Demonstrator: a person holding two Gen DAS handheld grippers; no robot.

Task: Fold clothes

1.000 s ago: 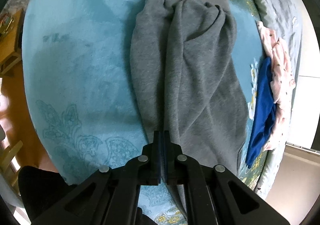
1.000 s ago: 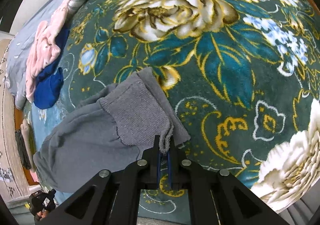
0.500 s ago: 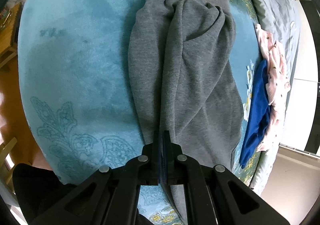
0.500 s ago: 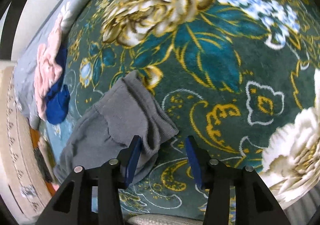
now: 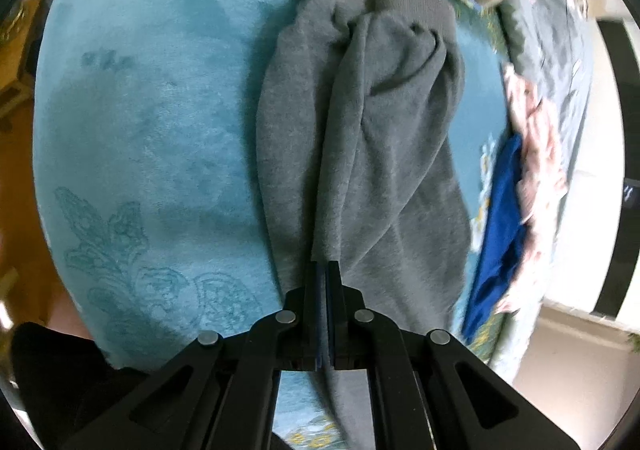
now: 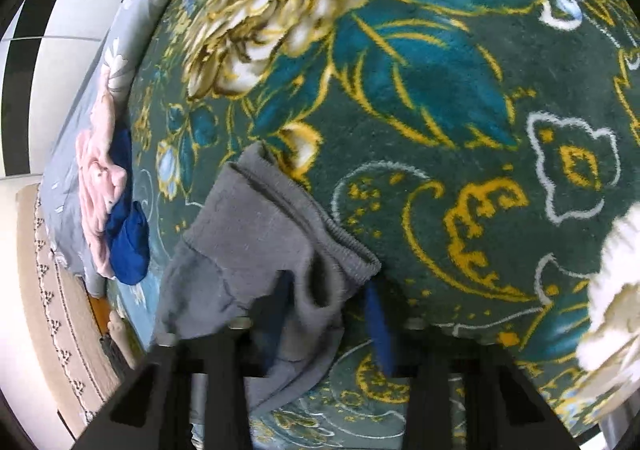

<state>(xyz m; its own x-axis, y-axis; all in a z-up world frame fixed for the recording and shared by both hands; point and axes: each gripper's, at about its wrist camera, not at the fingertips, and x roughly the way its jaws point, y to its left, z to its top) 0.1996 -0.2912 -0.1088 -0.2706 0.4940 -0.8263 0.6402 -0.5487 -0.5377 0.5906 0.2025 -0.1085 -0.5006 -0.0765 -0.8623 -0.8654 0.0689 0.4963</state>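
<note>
Black two-finger left gripper [image 5: 323,270]: blue-lined jaws, round silver pivot screws, triangular cut-outs in the arms.

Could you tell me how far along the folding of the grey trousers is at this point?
Done: the grey trousers lie lengthwise on the teal blanket, one leg laid over the other. In hand: the left gripper is shut on a fabric fold, and the right gripper is closing with waistband cloth between its jaws. Left: every crosswise fold, since the trousers lie at full length.

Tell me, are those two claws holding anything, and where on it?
Left gripper pinches a fold of the grey sweatpants. Right gripper is closing around their waistband, not yet gripping.
</note>
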